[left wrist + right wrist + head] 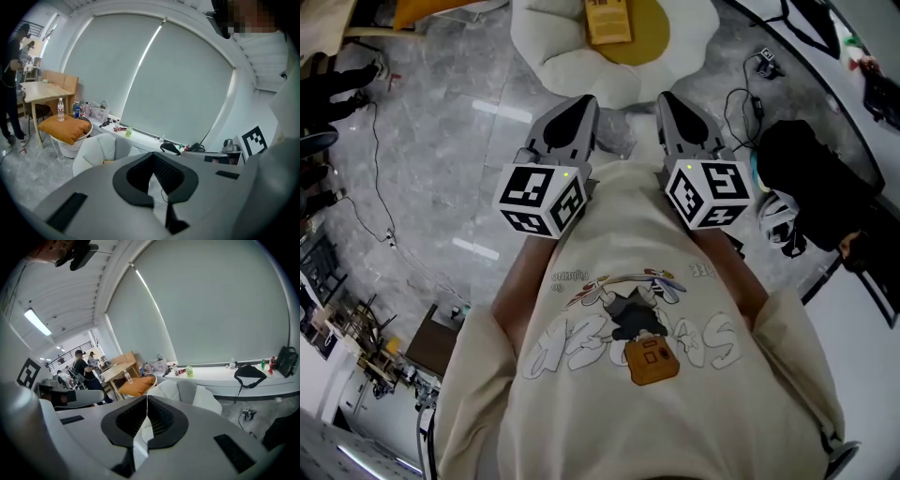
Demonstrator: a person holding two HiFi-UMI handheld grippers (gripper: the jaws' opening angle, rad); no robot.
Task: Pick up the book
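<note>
The book [607, 21], yellow-brown, lies on the yellow middle of a white egg-shaped cushion [572, 56] on the floor at the top of the head view. Both grippers are held close in front of the person's chest and point toward that cushion, well short of it. My left gripper [583, 103] is shut with nothing between its jaws; its own view shows the dark pads [140, 176] meeting. My right gripper [668, 97] is shut and empty too, its pads [159, 420] closed on a thin line. The white cushion [197, 397] shows beyond the right jaws.
Cables [741, 108] and a black bag [811, 173] lie on the grey floor at the right. A wooden table [40, 90], an orange cushion [63, 127] and a long ledge [225, 373] with bottles stand by the window. People [84, 369] stand further back.
</note>
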